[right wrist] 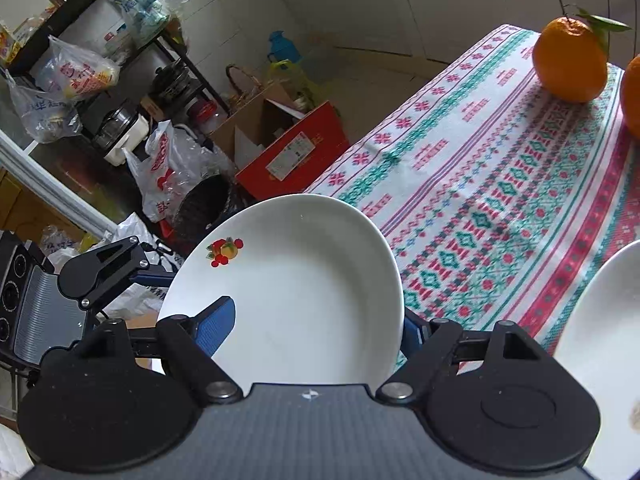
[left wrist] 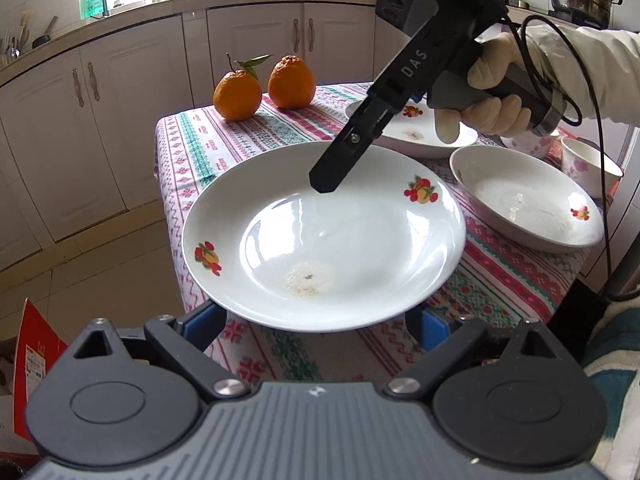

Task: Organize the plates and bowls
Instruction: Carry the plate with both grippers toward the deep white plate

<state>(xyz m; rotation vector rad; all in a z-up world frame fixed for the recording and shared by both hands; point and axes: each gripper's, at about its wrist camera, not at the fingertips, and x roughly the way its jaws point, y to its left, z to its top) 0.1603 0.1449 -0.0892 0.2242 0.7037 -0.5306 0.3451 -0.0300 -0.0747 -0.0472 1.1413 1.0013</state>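
Plate (left wrist: 320, 240), glossy white, round, fruit-printed, sits pinched in right tongs (right wrist: 316, 318); left tongs (left wrist: 320, 324) spread wide beneath, grip unclear.

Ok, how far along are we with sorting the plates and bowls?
Early on: nothing looks stacked yet. In hand: the large plate is raised off the tablecloth, its rim between the right gripper's fingers, with the left gripper just beneath it. Still left: the second plate, the deep dish and the small floral bowls all sit apart.
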